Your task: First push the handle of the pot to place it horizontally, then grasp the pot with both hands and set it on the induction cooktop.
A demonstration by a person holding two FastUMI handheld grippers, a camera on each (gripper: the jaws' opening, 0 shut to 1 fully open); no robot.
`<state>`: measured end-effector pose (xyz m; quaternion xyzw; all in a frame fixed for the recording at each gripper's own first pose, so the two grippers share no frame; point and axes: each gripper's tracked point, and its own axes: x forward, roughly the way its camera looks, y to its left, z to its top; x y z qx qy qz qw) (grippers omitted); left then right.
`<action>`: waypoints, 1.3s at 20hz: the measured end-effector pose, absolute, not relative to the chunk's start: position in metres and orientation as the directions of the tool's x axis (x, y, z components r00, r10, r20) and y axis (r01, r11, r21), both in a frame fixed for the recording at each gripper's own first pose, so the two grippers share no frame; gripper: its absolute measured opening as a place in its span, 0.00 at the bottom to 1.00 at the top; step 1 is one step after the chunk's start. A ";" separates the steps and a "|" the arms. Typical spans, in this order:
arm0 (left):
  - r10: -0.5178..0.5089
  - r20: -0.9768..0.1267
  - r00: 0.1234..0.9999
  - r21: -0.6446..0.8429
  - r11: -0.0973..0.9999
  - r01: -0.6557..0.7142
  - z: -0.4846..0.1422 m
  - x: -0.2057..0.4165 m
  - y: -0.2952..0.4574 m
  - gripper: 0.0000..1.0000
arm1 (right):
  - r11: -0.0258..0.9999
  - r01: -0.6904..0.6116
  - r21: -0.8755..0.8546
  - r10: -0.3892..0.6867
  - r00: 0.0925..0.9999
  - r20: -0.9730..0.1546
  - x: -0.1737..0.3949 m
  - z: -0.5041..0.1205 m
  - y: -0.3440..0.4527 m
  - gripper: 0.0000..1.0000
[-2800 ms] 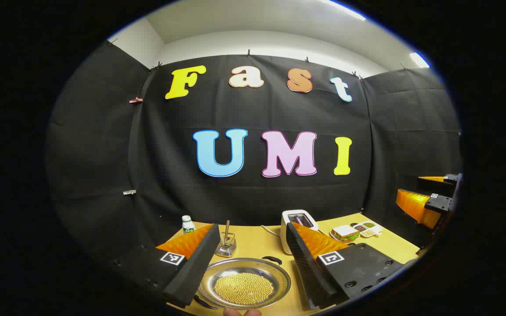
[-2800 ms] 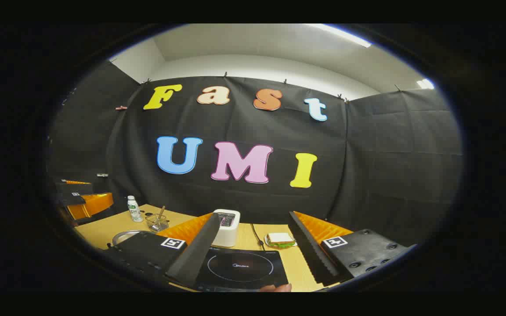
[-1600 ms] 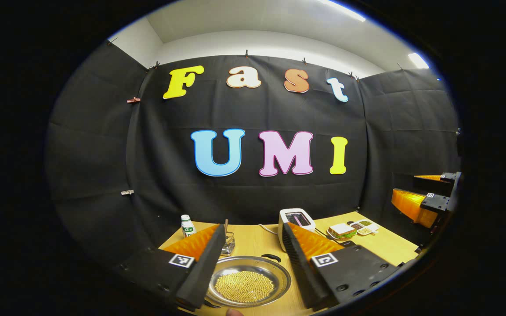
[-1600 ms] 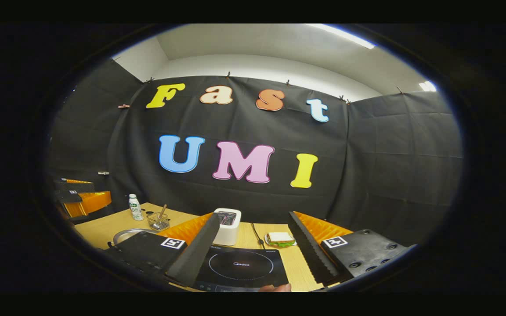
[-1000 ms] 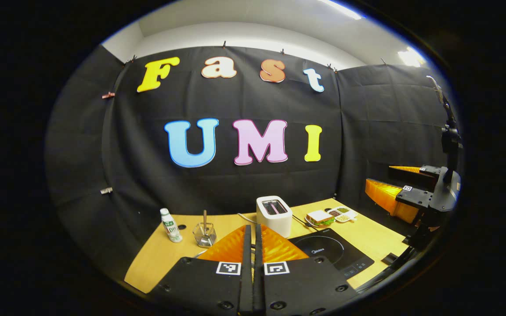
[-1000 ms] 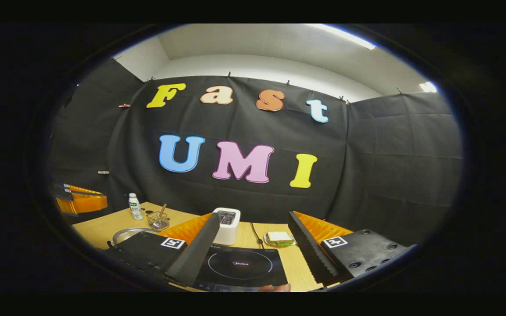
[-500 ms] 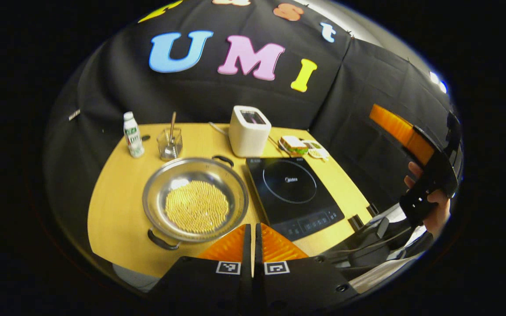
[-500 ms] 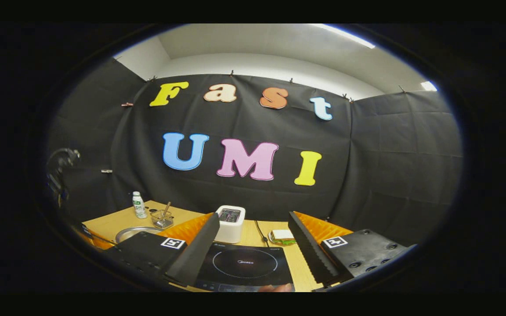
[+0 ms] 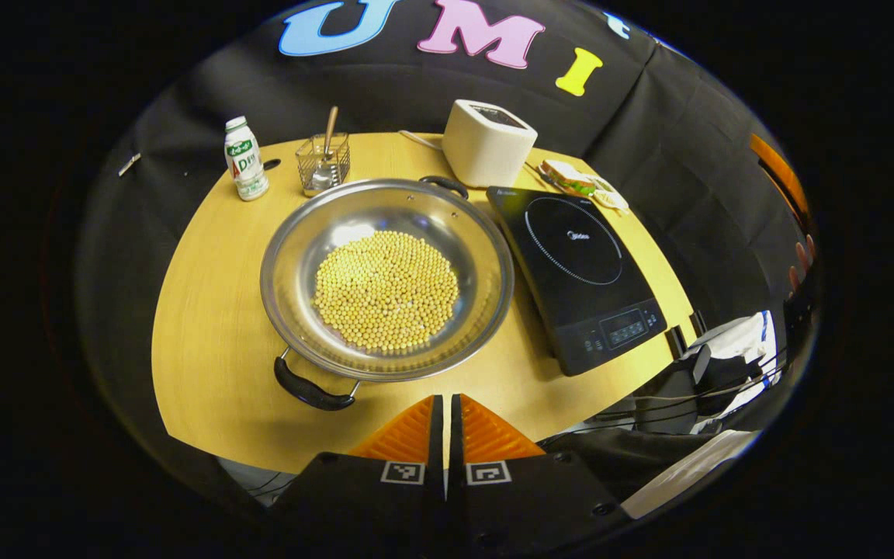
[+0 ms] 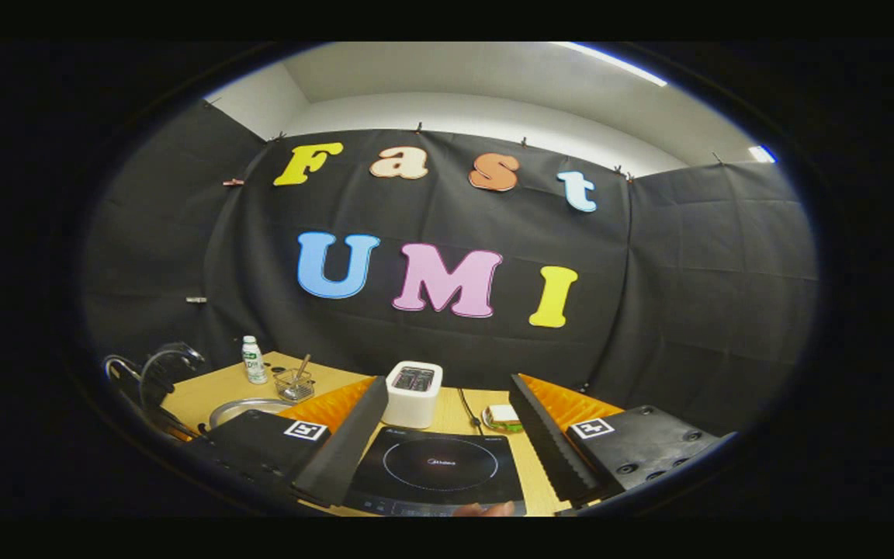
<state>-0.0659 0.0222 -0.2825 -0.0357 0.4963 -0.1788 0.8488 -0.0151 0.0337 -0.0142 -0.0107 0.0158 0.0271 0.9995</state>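
Below my left gripper (image 9: 445,404): fingers pressed together, high over the pot (image 9: 386,278) of yellow beans, which sits on the table (image 9: 206,349) beside the induction cooktop (image 9: 576,273).
Pot handles: near handle (image 9: 312,388) toward me, far handle (image 9: 444,184) by the toaster (image 9: 487,142).
Right gripper (image 10: 447,442): fingers spread, low over the cooktop.
Surroundings: bottle (image 9: 245,158), wire basket (image 9: 322,161), sandwich (image 9: 567,175).
Change: my left gripper has risen and tipped downward.
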 end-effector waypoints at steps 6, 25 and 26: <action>-0.304 -0.872 0.383 -0.224 0.945 0.240 -0.319 -0.055 0.045 0.05 | 0.998 -0.069 -0.007 0.068 0.997 -0.043 -0.013 -0.015 0.040 0.97; -0.229 -0.911 0.342 -0.177 0.968 0.176 -0.354 -0.020 0.110 0.05 | 0.991 -0.137 -0.002 0.136 0.986 -0.096 0.016 -0.035 0.066 0.97; -0.227 -0.914 0.336 -0.177 0.969 0.173 -0.358 -0.017 0.115 0.05 | 0.991 -0.131 -0.005 0.130 0.986 -0.103 0.016 -0.036 0.064 0.96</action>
